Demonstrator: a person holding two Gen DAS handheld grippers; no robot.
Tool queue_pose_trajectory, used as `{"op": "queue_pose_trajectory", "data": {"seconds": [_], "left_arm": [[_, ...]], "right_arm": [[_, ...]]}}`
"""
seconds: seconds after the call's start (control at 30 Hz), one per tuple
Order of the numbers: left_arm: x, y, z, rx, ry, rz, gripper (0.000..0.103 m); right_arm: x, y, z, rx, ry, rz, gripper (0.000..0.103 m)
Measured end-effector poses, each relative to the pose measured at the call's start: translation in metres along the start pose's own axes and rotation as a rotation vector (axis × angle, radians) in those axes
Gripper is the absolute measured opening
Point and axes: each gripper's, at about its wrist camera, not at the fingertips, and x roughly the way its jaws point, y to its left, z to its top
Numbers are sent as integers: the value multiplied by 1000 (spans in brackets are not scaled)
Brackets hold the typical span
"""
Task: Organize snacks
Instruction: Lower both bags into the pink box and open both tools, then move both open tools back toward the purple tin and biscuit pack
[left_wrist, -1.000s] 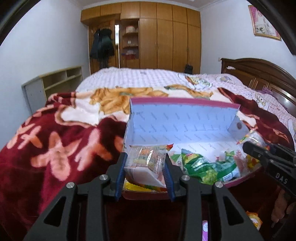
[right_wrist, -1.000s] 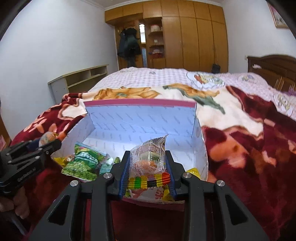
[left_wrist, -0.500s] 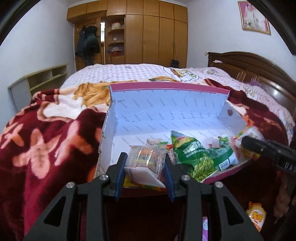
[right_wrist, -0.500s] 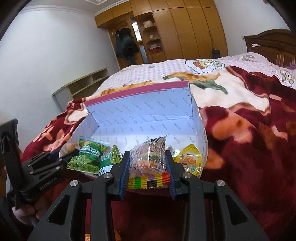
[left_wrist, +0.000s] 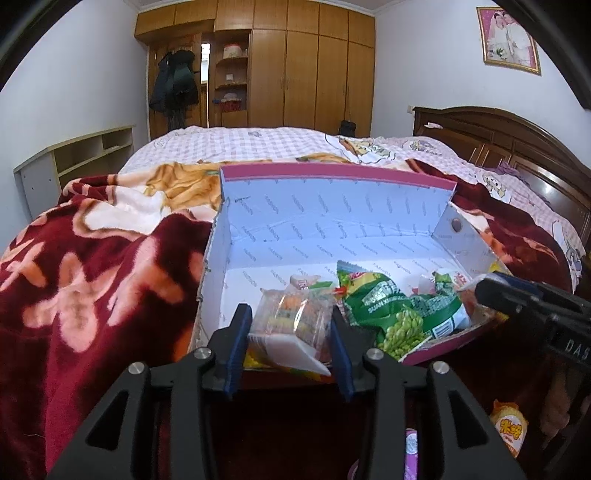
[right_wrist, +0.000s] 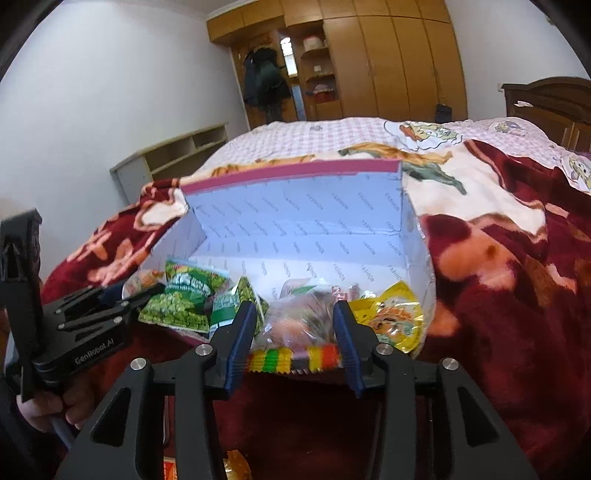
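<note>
An open cardboard box w/ pink rim and pale blue printed lining (left_wrist: 332, 218) sits on a dark red floral blanket (left_wrist: 92, 280) on the bed. The left hand-held gripper (left_wrist: 290, 338) has its jaws opening; a clear-wrapped snack pack w/ white tray (left_wrist: 291, 328) sits between the blue pads at the box's near-left edge, pads just beside it. The right hand-held gripper (right_wrist: 295, 339), jaws also opening, has a clear snack bag w/ rainbow-striped seal (right_wrist: 299, 332), blurred, between its pads at the near-right edge. Green pea snack bags (right_wrist: 184, 299) lie inside the box, centre-left; a yellow pouch (right_wrist: 395, 317) lies inside, right.
</note>
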Motion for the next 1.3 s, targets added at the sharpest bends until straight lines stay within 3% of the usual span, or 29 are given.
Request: {"op": "queue_pose_trajectory", "data": {"seconds": [0.17,0.53,0.83,1.1,1.3], "left_arm": [[-14,0,0,2,-63,2,47],[-16,1,1,-1,-61,6,47],[-30,-3,-1,11,-116,45,47],[-44,-6,-5,25,-170,80,47],[-67,-13,-11,56,-267,114,47]], "right_arm": [[-9,-2,2,15,-50,31,45],[-18,-7,3,47,-89,44,45],[-28,-10,-1,61,-127,29,45],[-38,-11,-8,80,-125,33,45],[-48,-15,-24,128,-87,82,45]]}}
